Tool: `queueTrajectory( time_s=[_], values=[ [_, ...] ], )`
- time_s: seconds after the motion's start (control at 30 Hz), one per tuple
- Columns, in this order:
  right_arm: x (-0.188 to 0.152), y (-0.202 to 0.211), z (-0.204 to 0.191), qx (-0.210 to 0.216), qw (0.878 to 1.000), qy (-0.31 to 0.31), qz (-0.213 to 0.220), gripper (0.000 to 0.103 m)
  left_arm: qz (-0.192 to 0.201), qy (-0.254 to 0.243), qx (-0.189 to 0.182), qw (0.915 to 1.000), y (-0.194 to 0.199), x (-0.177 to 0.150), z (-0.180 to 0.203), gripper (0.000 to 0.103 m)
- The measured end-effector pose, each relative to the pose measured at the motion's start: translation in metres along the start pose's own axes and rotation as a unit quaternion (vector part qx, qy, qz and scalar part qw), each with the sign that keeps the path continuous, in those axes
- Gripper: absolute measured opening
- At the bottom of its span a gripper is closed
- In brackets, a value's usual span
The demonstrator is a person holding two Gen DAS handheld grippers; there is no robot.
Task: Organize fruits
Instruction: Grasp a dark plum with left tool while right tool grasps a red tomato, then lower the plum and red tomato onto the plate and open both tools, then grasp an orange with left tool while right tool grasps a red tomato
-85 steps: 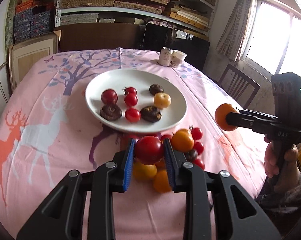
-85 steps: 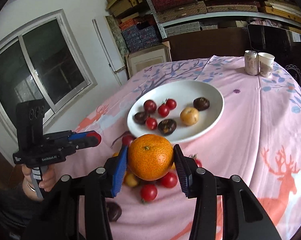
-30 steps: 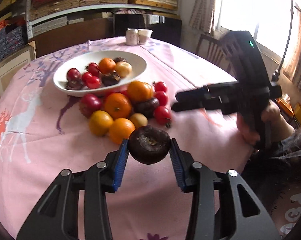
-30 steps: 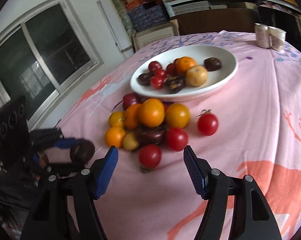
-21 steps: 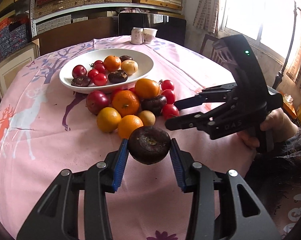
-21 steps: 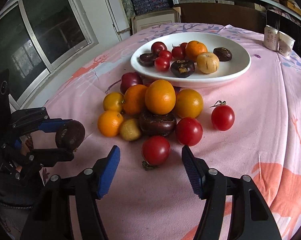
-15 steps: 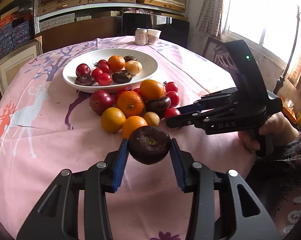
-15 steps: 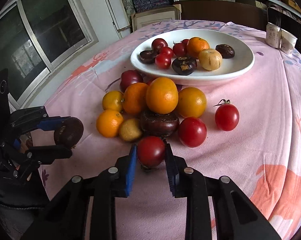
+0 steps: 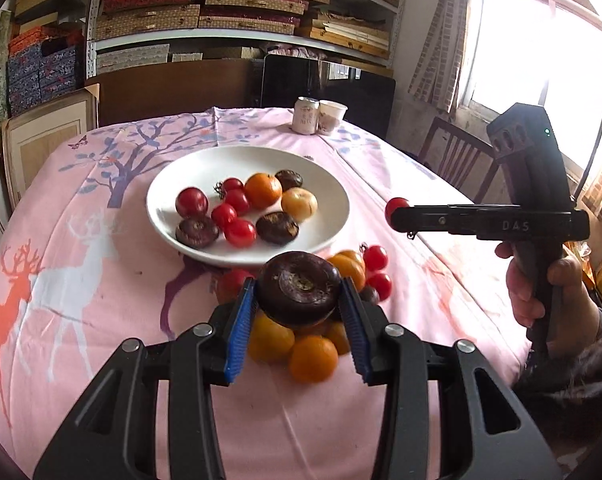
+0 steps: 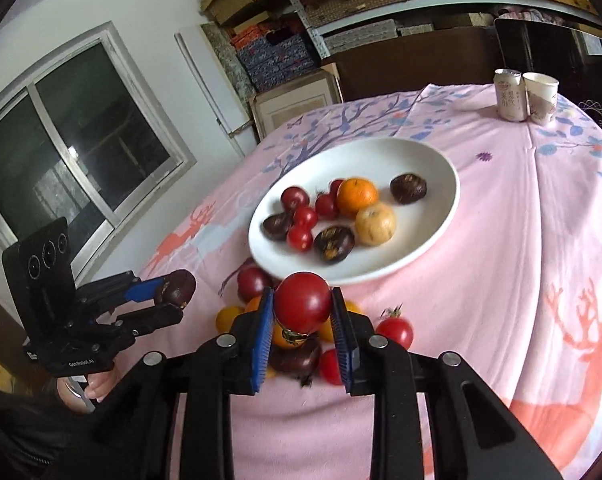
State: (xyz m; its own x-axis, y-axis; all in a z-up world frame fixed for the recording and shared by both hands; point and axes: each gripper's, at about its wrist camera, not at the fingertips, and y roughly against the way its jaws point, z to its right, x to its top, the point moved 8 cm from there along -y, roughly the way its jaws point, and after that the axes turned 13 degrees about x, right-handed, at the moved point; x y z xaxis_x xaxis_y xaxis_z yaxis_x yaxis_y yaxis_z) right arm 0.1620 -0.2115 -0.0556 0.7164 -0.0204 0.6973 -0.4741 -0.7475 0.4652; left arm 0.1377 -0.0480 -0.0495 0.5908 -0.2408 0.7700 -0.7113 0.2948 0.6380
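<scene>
A storeroom with stacked boxes on shelves sits behind my desk (image 9: 101,216), which wears a pink cloth printed with deer and a tree. To the left of the middle stands the white plate (image 9: 333,196), already carrying small red tomatoes, an orange, a pale yellow fruit and three dark ones. Just in front of it, on the cloth, lies the unsorted pile (image 9: 313,356) of oranges and tomatoes.

My left gripper (image 9: 299,312) is pinching a dark purple fruit (image 9: 299,288), raised above that pile, near the plate's front rim. It is squat and round, broader than tall; its stem scar faces up and back toward my camera, so its short axis tilts that way and the pads press across its wide sides.

Further right, my right gripper (image 10: 303,320) is clamped on a red tomato (image 10: 303,300), also lifted over the pile. Its green stem end points downward; the body is nearly a ball with no clear long axis.

I judge both are bound for the plate. The risks: smooth round skins could slip from the pads if I tilt or loosen early; releasing onto the crowded fruit could set one rolling over the shallow rim; and my two grippers could knock each other arriving together.
</scene>
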Motion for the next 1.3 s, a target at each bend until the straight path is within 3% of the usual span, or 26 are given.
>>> queueTrajectory(
  time_s=[0.23,0.4,0.47,0.5,0.63,0.9,1.13,1.3],
  values=[
    [0.06,-0.019,0.041,-0.049,0.998,-0.028,0.035,0.029,-0.002,0.026,0.01,0.9996,-0.06,0.065,-0.021,0.041],
    [0.078,-0.042,0.074,-0.069,0.996,-0.049,0.033,0.03,-0.018,0.045,0.028,0.9984,-0.099,0.083,-0.036,0.041],
    [0.079,-0.047,0.082,-0.069,0.996,-0.054,0.033,0.042,-0.023,0.053,0.049,0.9971,-0.107,0.08,-0.044,0.051],
    [0.078,-0.047,0.086,-0.069,0.995,-0.061,0.038,0.054,-0.022,0.059,0.055,0.9965,-0.108,0.079,-0.048,0.064],
    [0.07,-0.04,0.091,-0.069,0.994,-0.07,0.05,0.056,-0.004,0.059,0.047,0.9972,-0.096,0.076,-0.049,0.07],
    [0.052,-0.008,0.091,-0.06,0.991,-0.078,0.088,0.062,-0.011,-0.005,0.037,0.9993,-0.061,0.037,-0.015,0.07],
    [0.007,0.003,0.094,-0.057,0.991,-0.1,0.074,0.062,-0.029,-0.063,0.034,0.997,-0.018,-0.028,0.008,0.07],
    [-0.01,0.003,0.09,-0.057,0.992,-0.099,0.06,0.062,-0.043,-0.103,0.036,0.9931,-0.009,-0.058,0.025,0.067]
  ],
)
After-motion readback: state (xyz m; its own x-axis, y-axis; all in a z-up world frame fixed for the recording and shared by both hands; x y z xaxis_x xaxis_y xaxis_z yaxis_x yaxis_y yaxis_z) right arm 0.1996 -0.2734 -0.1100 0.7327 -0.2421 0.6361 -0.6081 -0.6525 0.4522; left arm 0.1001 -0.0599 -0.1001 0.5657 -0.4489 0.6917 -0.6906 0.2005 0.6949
